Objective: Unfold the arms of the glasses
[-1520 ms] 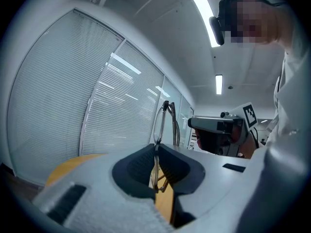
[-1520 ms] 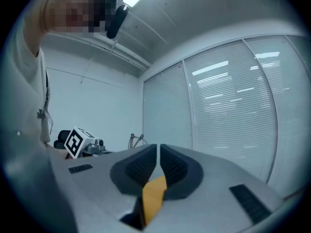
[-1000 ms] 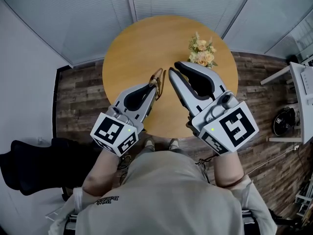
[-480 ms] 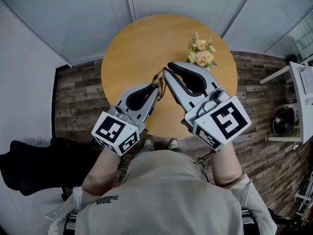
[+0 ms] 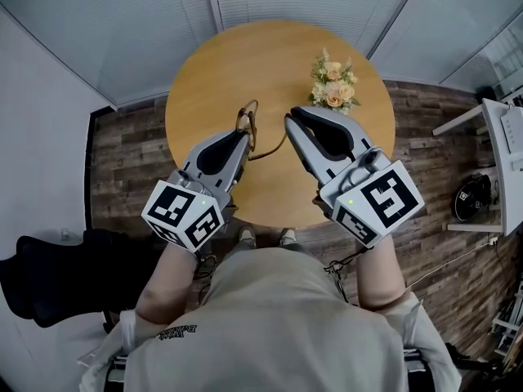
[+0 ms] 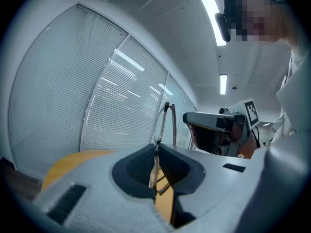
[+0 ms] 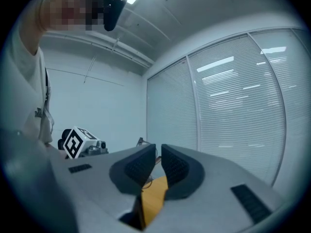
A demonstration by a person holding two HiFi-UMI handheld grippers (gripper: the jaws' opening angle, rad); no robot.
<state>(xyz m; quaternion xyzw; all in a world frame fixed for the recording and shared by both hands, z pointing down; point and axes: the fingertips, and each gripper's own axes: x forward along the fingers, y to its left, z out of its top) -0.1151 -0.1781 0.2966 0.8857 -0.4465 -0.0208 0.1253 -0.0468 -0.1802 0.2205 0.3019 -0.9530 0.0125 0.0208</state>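
My left hand-held gripper (image 5: 243, 140) is clamped on the glasses (image 5: 246, 114). In the left gripper view they stand upright above its tips, over the near middle of the round wooden surface (image 5: 221, 64). One arm (image 5: 270, 149) of the glasses reaches rightward to the tips of my right hand-held gripper (image 5: 290, 122). That one's pads sit only a narrow slit apart, and I cannot tell whether they pinch the arm. A bunch of flowers (image 5: 333, 86) stands far right on the surface.
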